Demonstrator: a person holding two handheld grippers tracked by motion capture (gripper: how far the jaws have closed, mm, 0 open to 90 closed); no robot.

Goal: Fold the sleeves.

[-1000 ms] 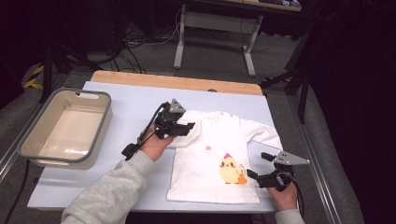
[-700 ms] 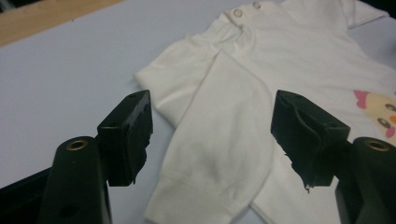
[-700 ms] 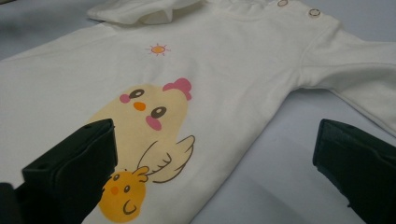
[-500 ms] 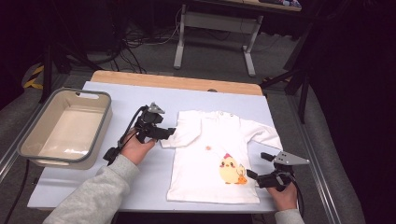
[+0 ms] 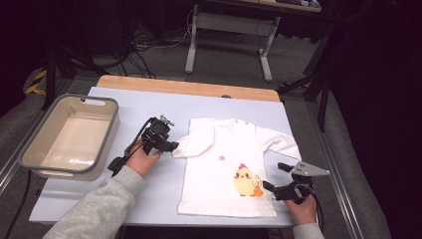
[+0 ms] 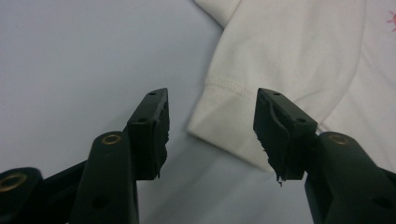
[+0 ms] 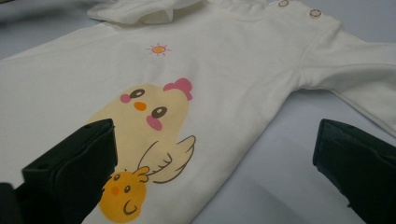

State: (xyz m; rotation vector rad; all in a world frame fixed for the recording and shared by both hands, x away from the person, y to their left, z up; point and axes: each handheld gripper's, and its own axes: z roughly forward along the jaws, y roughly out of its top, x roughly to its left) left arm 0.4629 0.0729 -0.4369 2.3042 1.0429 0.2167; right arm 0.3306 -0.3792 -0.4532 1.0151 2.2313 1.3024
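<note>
Pale blue desk (image 5: pixel 149 194) carries a white shirt (image 5: pixel 224 174) spread toward its right half. Since a second ago the left gripper (image 6: pixel 210 133) has dropped beside the sleeve cuff (image 6: pixel 224 116), jaws just narrowing around it, not yet pinching. Right gripper (image 7: pixel 210 172) waits spread at the hem.

A small white long-sleeved shirt (image 5: pixel 234 167) lies flat, front side up, on the worktop (image 5: pixel 149 199), toward its right half, its hem near the front edge and its neck pointing to the far edge. A yellow chick print (image 7: pixel 149 126) with a pink comb sits low on the front, a smaller orange chick under it and a tiny orange sun above. Two snap buttons mark one shoulder. Both sleeves spread outward; the cuff (image 6: pixel 219 116) of the left one lies flat.
</note>
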